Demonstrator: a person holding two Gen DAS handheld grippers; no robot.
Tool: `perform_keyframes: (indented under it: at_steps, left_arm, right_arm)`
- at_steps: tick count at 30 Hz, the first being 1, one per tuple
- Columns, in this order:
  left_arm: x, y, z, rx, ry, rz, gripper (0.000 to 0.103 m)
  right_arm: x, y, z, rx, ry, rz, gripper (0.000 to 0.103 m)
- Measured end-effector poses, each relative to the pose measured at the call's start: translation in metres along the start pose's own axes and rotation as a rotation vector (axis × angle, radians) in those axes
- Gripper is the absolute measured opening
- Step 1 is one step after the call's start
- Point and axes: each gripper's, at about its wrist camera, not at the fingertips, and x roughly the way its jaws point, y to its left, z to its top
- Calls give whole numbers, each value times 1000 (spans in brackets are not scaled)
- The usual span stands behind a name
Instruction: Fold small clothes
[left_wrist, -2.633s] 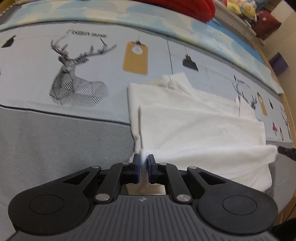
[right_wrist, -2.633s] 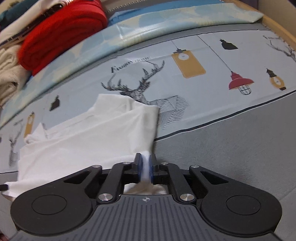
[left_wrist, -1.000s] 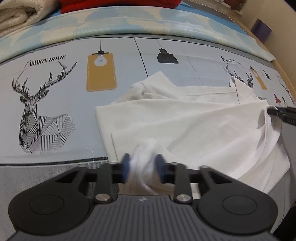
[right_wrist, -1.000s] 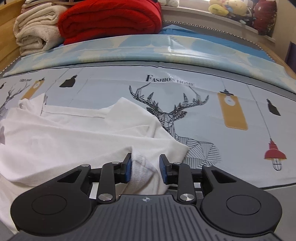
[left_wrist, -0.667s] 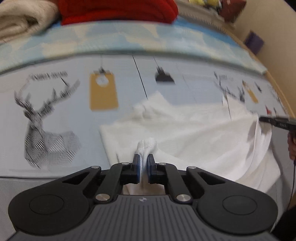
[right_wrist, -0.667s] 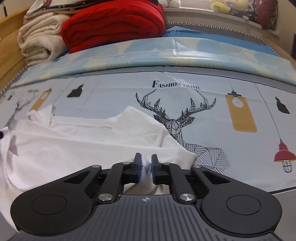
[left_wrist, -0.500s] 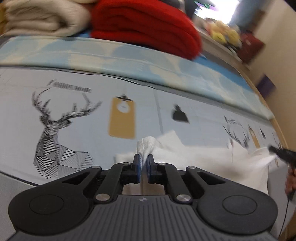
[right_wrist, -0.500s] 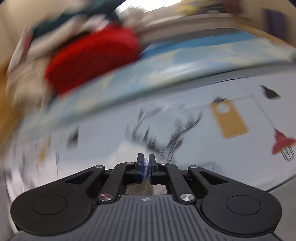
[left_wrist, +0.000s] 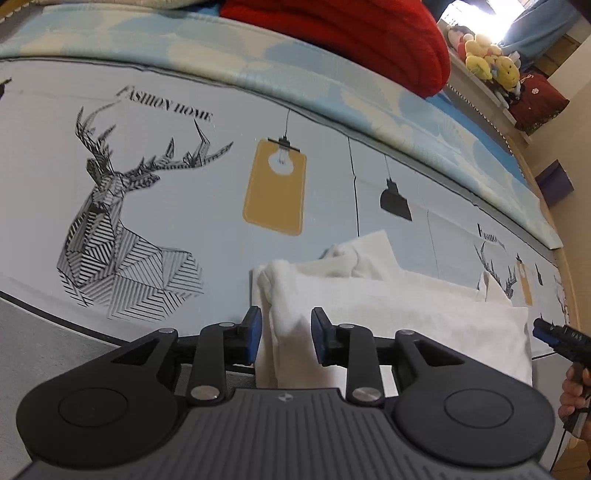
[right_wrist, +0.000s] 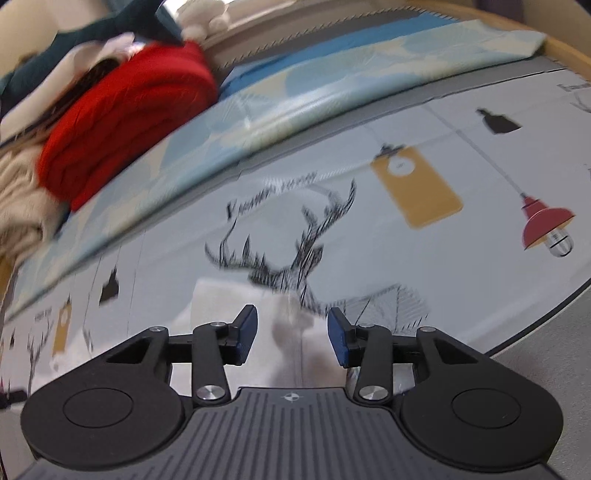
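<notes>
- The left tool (left_wrist: 286, 334) has its blue pads spread apart, with a ridge of the white garment (left_wrist: 388, 306) standing between them; neither pad looks pressed against the cloth, so it reads as let go rather than pinched.
- The right tool (right_wrist: 291, 334) is likewise spread wide. Its view is motion-blurred, but pale cloth lies loose between and just below the pads, touching neither as far as can be told.
- From the left tool outward: the garment spreads from 12 toward 3 o'clock as a layered white rectangle lying on the bed sheet (left_wrist: 184, 177), its bunched collar end at about 1 o'clock. The right tool's tip shows at the far 3 o'clock edge, just beside the garment's other end.
- Further out, at 10 o'clock, is the printed deer (left_wrist: 122, 221); at 12 o'clock a red blanket (left_wrist: 351, 33) is stacked at the head of the bed.
- Step in hand, as I judge it: a fold has just been laid down and both ends released, so the garment is partly folded, a flat band rather than a compact packet.
- The next move probably calls for fresh grips on one short end, both layers caught together, then carrying that end over to meet the other without dragging the lower layers askew.
</notes>
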Motion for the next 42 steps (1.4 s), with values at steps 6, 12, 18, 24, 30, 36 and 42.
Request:
perform_keyframes:
  at_steps: [6, 12, 18, 24, 30, 36, 42]
  left_arm:
    - [14, -8, -3, 43, 9, 8, 7]
    - [-17, -19, 8, 81, -211, 16, 6]
    - [0, -29, 1, 157, -128, 131, 9]
    - [-39, -41, 1, 194, -185, -2, 14]
    - [-33, -67, -41, 532, 16, -96, 17]
    - [6, -40, -88, 645, 297, 106, 18]
    - [-26, -43, -87, 538, 233, -48, 18]
  right_arm:
    - [12, 29, -14, -218, 35, -48, 4]
    - [-12, 28, -1, -145, -196, -57, 2]
    - [13, 28, -6, -155, -84, -129, 3]
    - [-10, 48, -8, -304, -132, -217, 20]
    - [-46, 63, -35, -512, -3, 114, 24]
    - [-32, 43, -96, -741, 315, 13, 23]
    - [-54, 27, -94, -648, 305, 18, 23]
